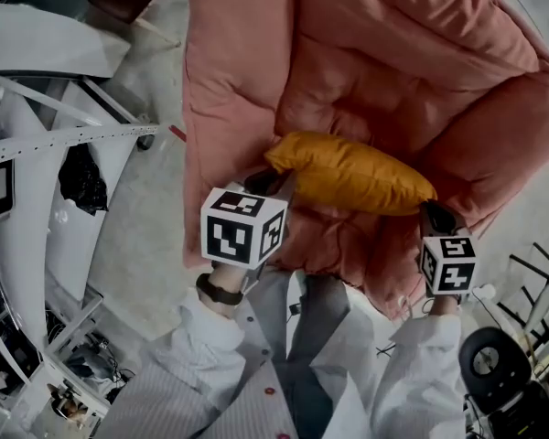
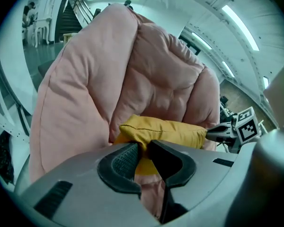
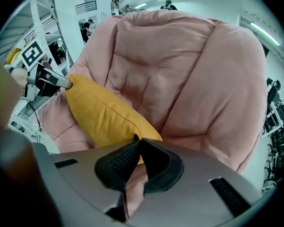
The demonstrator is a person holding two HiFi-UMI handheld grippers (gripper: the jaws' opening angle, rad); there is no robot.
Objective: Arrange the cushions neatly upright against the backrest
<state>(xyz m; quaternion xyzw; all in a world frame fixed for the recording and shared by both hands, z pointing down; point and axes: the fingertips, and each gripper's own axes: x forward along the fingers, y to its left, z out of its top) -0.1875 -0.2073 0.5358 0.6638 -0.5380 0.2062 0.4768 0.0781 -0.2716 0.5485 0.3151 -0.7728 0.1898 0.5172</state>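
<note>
A yellow cushion (image 1: 348, 172) hangs lengthwise over the seat of a big pink padded chair (image 1: 384, 53), in front of its backrest. My left gripper (image 1: 273, 179) holds the cushion's left end. In the left gripper view the pads (image 2: 118, 162) pinch a corner of the cushion (image 2: 165, 131), so this gripper (image 2: 144, 145) is shut on it. My right gripper (image 1: 432, 210) grips the other end. In the right gripper view its jaws (image 3: 138, 141) close on the corner of the cushion (image 3: 102, 112). Each gripper view shows the other gripper at the far end of the cushion.
White metal frames (image 1: 64, 140) and grey floor lie left of the chair. A black wheeled base (image 1: 489, 364) stands at the bottom right. The pink backrest (image 3: 180, 56) rises behind the cushion. People stand far off in the hall.
</note>
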